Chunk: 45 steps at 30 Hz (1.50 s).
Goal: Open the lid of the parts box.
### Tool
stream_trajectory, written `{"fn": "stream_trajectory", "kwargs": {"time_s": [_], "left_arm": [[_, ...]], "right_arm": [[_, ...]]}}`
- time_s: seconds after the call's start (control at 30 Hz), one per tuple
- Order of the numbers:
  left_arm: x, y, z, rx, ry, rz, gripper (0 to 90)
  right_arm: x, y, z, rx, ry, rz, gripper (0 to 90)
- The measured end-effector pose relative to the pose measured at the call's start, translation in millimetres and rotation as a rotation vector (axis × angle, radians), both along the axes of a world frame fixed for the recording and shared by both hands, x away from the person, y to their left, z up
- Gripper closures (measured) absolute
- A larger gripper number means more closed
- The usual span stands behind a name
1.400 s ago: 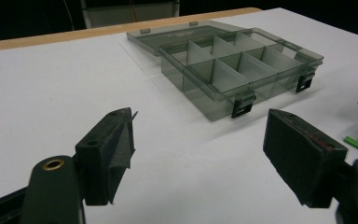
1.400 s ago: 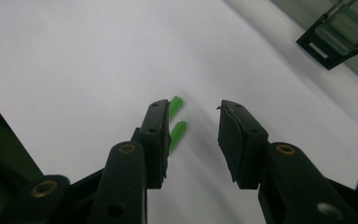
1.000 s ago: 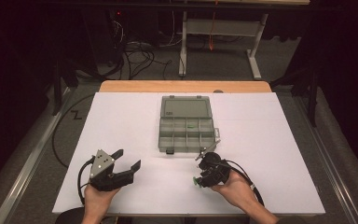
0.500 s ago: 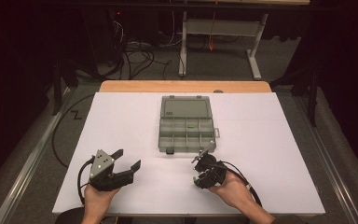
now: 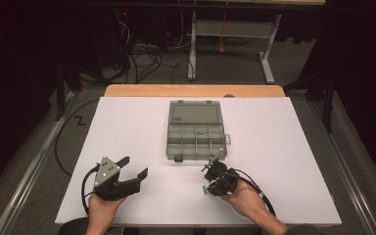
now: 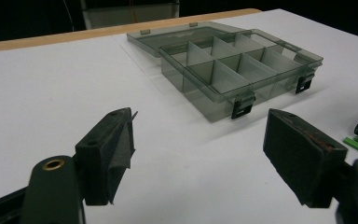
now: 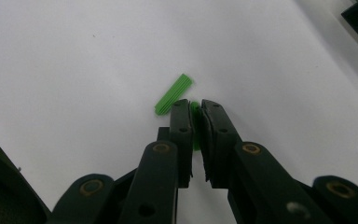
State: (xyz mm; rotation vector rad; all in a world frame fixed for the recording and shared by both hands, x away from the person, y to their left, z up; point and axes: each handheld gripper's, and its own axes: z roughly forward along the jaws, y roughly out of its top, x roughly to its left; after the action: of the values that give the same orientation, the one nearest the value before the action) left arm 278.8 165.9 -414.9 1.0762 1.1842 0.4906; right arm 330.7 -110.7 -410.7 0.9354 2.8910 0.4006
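White table [image 5: 127, 127] bears an open grey box [image 5: 196, 129]. Left gripper [image 6: 198, 149] rests near its front edge, jaws spread. Right gripper [image 7: 195, 109], jaws just closing, pinches a green plug [image 7: 196, 108] beside another plug [image 7: 173, 93].

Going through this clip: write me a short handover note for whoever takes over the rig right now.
Right tool: its jaws have just been closing and now pinch a small green piece low over the white table.
Left tool: open, holds nothing, near the table's front left.
Things: a second green ribbed piece lies loose on the table beside the right tool. The compartment box sits mid-table, lid folded open; one green bit lies in a back-row compartment.
Done: one piece gripped.
Left, probably: carry it into a compartment, then fetch the loose piece.
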Motion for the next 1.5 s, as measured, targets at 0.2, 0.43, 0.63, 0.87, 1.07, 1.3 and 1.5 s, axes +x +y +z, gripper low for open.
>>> {"fn": "stream_trajectory", "kwargs": {"time_s": [0.2,0.43,0.63,0.87,1.07,1.3,1.5], "left_arm": [[0.0,0.1,0.3,-0.003,-0.002,0.002,24.7],[-0.2,0.1,0.4,-0.002,-0.004,0.002,24.7],[-0.4,0.3,0.8,-0.005,-0.009,0.005,24.7],[-0.6,0.7,0.9,-0.003,-0.013,0.005,24.7],[-0.6,0.9,1.0,-0.003,-0.016,0.006,24.7],[-0.5,1.0,1.3,-0.01,-0.019,0.008,24.7],[-0.5,1.3,1.4,-0.008,-0.021,0.008,24.7]], "right_arm": [[-0.9,0.1,0.7,0.004,-0.009,0.001,86.2],[2.3,-5.4,8.9,0.033,-0.027,-0.016,86.2],[8.2,-10.4,18.3,0.06,-0.039,-0.043,86.2],[18.4,-16.2,31.4,0.101,-0.055,-0.062,86.2],[31.5,-19.7,43.4,0.136,-0.07,-0.089,86.2],[49.9,-20.1,53.9,0.141,-0.094,-0.119,86.3],[65.1,-17.4,56.7,0.144,-0.105,-0.139,86.3]]}}
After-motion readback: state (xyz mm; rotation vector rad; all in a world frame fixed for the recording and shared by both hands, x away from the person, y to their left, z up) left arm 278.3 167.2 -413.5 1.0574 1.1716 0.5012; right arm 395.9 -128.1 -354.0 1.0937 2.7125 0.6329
